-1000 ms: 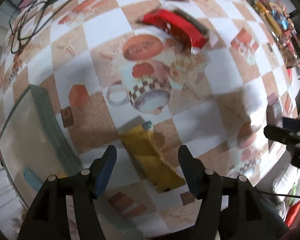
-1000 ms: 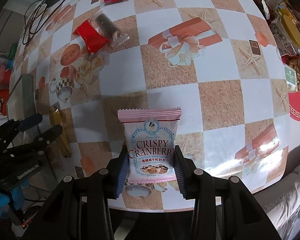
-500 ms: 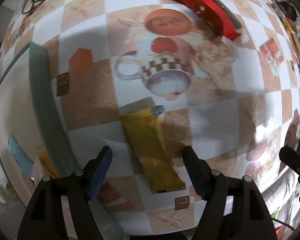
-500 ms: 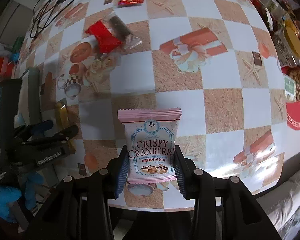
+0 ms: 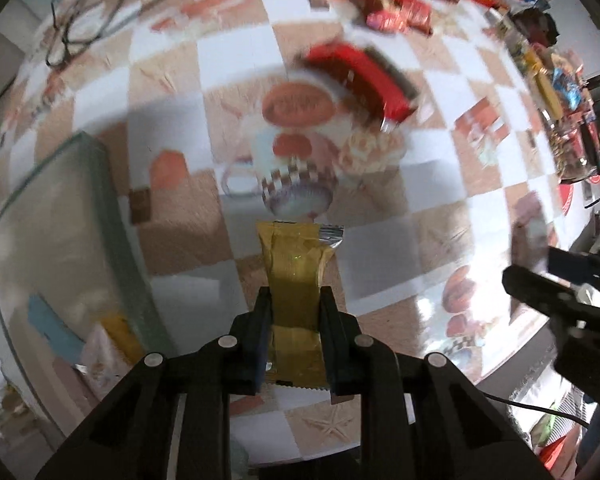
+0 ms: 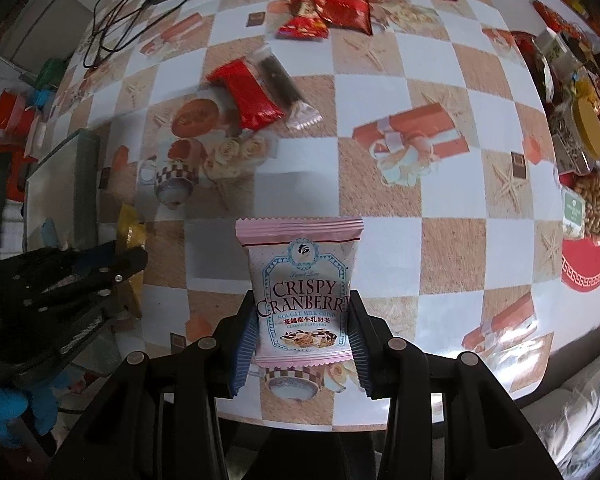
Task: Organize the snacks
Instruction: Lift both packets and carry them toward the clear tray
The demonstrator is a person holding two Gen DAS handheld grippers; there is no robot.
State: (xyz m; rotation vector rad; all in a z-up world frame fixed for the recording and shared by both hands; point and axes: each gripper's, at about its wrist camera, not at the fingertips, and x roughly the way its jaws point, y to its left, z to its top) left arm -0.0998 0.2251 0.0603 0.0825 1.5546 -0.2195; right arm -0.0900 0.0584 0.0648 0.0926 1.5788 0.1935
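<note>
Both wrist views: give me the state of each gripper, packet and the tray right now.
left gripper: jaws closing, pads on the yellow packet
yellow packet: gripped, sealed
right gripper: shut on the pink cranberry nougat packet
pink cranberry nougat packet: held, sealed
red packet: lying on the table
tray: holds snacks

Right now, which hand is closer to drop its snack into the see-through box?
Left, probably. Its jaws are closing on the yellow foil snack bar right beside the clear plastic box. The right gripper, holding the pink cranberry nougat packet, is farther away.
</note>
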